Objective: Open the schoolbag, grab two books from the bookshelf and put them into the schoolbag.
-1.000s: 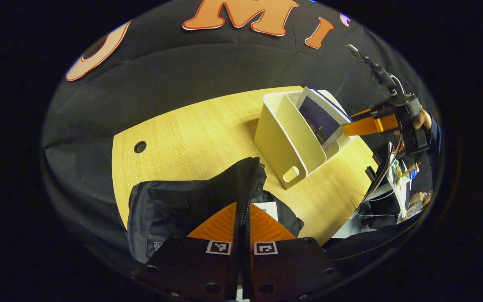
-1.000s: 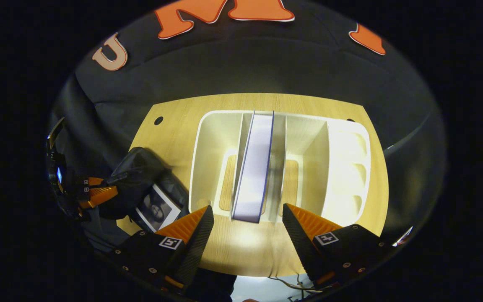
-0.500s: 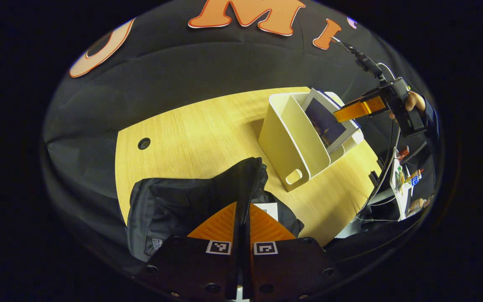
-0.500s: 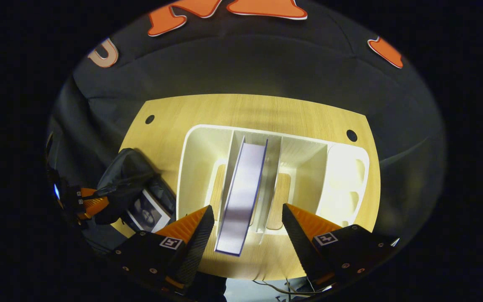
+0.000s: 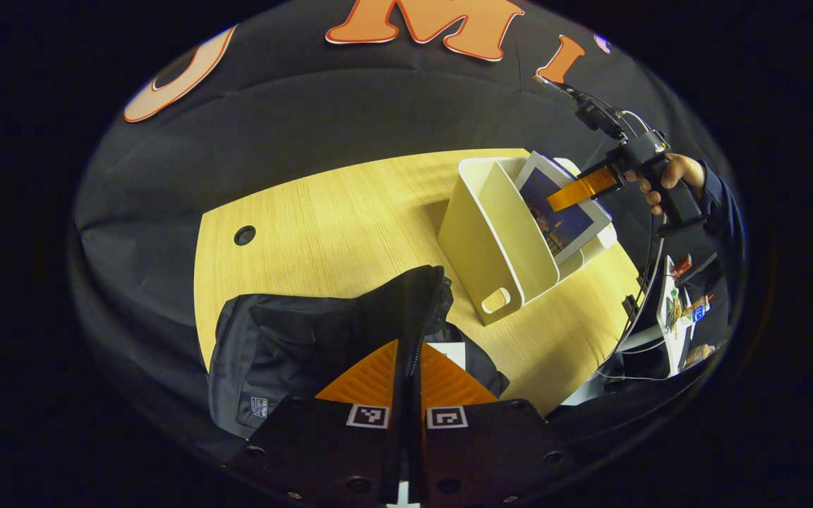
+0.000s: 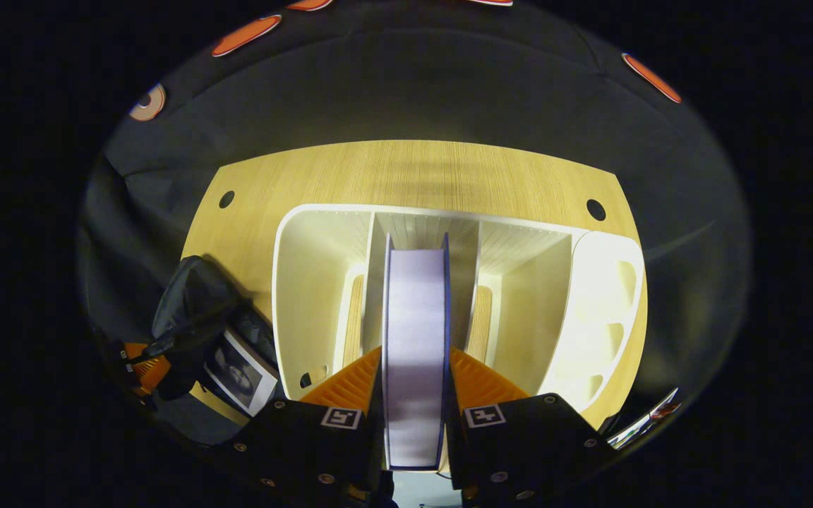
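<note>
The black schoolbag (image 5: 293, 342) lies on the wooden table (image 5: 350, 212), and my left gripper (image 5: 408, 343) is shut on its raised zipper edge. A white-edged book (image 5: 451, 351) lies inside the bag's opening. The cream bookshelf (image 5: 495, 240) stands to the right with a dark-covered book (image 5: 563, 215) leaning in it. In the right gripper view, my right gripper (image 6: 415, 353) is shut on that book (image 6: 415, 296), both fingers pressing its covers in the shelf's (image 6: 300, 282) middle slot. The bag (image 6: 191, 310), its book (image 6: 241, 368) and the left gripper (image 6: 140, 361) lie at the left.
A hand (image 5: 669, 178) holds the right gripper (image 5: 579, 189) above the shelf. The table has round cable holes (image 5: 244, 235) (image 6: 595, 209). Cables and small clutter (image 5: 675, 310) hang beyond the table's right edge. The shelf's right end has oval cut-outs (image 6: 615, 289).
My right gripper moved forward over the book's edge and went from open to shut on the book. The left gripper keeps its hold on the bag's edge.
</note>
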{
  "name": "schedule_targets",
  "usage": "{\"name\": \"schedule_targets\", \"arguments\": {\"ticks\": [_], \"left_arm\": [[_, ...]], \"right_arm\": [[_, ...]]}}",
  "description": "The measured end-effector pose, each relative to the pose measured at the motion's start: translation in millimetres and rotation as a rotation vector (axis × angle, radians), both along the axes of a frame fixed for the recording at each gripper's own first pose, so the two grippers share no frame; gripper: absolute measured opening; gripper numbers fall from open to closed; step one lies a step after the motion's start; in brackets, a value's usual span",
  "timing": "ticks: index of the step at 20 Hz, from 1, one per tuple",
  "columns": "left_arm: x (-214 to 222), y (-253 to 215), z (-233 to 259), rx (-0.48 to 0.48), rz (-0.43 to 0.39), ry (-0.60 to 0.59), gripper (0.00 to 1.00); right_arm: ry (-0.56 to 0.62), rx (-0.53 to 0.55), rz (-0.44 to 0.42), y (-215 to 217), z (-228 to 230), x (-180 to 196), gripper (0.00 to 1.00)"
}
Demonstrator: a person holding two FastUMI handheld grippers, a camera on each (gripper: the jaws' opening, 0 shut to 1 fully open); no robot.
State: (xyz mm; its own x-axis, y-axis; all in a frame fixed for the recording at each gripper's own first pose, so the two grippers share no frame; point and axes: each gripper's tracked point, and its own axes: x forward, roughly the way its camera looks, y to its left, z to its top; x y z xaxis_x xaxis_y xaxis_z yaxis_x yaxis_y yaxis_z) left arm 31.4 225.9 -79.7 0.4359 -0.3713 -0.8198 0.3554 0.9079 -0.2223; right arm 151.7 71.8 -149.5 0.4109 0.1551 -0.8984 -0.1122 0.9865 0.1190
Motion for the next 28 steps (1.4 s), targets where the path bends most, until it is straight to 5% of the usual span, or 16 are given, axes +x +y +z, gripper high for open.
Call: {"name": "schedule_targets", "arguments": {"ticks": [13, 28], "left_arm": [[-1, 1, 0, -0.040, -0.096, -0.028, 0.05], [-4, 0, 1, -0.075, -0.207, -0.047, 0.06]], "right_arm": [[0.000, 0.070, -0.185, -11, 19, -57, 0.35], [-0.010, 0.187, -0.368, 3, 13, -180, 0.34]]}}
